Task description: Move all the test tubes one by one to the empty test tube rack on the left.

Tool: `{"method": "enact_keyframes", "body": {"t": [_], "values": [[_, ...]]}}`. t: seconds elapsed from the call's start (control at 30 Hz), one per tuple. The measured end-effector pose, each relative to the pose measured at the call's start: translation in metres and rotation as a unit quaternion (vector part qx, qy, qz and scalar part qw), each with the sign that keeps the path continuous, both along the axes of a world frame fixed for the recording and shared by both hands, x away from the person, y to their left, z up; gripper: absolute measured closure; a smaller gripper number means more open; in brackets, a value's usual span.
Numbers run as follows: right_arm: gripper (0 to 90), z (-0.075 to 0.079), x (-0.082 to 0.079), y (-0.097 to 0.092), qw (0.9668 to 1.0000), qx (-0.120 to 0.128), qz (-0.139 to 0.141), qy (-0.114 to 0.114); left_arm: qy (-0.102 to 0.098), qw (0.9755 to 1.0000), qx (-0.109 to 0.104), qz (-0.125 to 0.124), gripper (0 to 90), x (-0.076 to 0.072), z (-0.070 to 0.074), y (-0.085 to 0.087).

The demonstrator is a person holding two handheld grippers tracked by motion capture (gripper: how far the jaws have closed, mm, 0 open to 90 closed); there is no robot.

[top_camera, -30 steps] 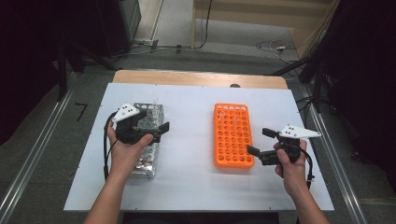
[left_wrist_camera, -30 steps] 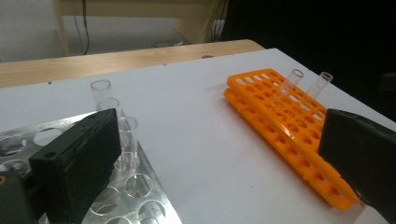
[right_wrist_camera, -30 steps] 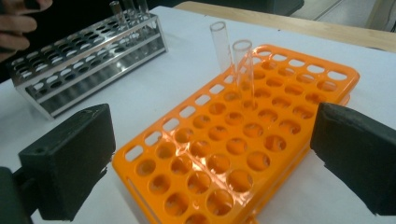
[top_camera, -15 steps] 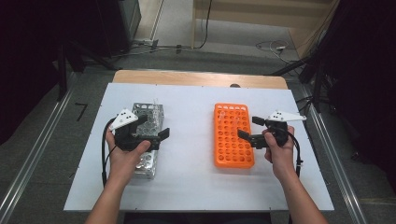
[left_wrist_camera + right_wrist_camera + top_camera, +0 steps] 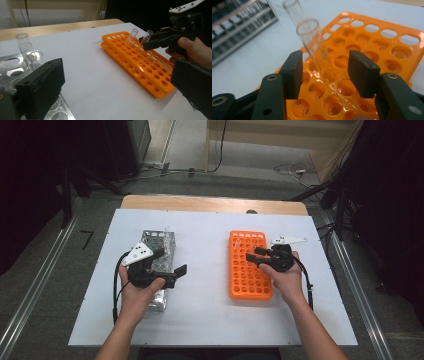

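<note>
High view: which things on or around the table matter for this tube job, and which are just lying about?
In the job: right gripper, jaws just closing around a glass tube, not yet pressing; orange rack; metal rack; left gripper.

Lying about: floor cables.

**Bright table, dark room, soft close-ups**

In the high view the white table (image 5: pixel 210 315) is evenly and brightly lit from above, while the room to left and right falls to near black. Shadows under the hands are faint and short. That picture is soft and grainy, with fine detail smeared.

In the left gripper view the near jaws are blurred dark blocks; the orange rack (image 5: pixel 140 62) casts a soft shadow on its near side.

In the right gripper view the glass tube (image 5: pixel 315 43) is fairly sharp and shows pale glints; the metal rack (image 5: pixel 239 20) at far left is out of focus, and the orange plastic has glossy highlights.
</note>
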State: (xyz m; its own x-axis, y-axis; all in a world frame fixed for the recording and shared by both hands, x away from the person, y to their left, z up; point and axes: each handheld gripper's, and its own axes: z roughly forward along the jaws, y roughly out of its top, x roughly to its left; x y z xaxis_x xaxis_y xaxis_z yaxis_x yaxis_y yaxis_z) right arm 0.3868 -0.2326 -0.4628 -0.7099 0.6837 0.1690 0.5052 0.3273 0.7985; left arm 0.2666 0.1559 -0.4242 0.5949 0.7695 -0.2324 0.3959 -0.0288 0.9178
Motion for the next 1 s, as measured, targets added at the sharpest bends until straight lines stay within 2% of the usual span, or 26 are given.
{"method": "enact_keyframes", "body": {"t": [0.07,0.3,0.4,0.57,0.8,1.0], "values": [[51.0,-0.003,0.000,0.003,0.9997,-0.023,-0.001,-0.008,0.002,1.0000,0.000,-0.003,0.0,0.000,-0.001,-0.001],[68.1,-0.005,-0.004,0.008,0.9985,-0.043,0.000,-0.035,0.003,1.0000,0.003,-0.005,0.0,0.000,-0.001,-0.004],[70.9,-0.007,-0.007,0.010,0.9978,-0.048,-0.005,-0.046,0.000,0.9999,0.015,-0.005,0.0,-0.001,0.001,-0.007],[73.3,-0.008,-0.009,0.011,0.9966,-0.055,-0.008,-0.061,-0.002,0.9999,0.011,-0.010,0.0,-0.002,0.002,-0.010],[73.8,-0.006,-0.009,0.007,0.9977,-0.038,-0.012,-0.055,-0.003,0.9999,0.009,-0.015,0.0,-0.002,0.002,-0.012],[73.8,0.002,-0.014,0.003,0.9971,-0.017,-0.022,-0.071,-0.005,0.9997,0.009,-0.021,0.0,-0.002,0.003,-0.014]]}}
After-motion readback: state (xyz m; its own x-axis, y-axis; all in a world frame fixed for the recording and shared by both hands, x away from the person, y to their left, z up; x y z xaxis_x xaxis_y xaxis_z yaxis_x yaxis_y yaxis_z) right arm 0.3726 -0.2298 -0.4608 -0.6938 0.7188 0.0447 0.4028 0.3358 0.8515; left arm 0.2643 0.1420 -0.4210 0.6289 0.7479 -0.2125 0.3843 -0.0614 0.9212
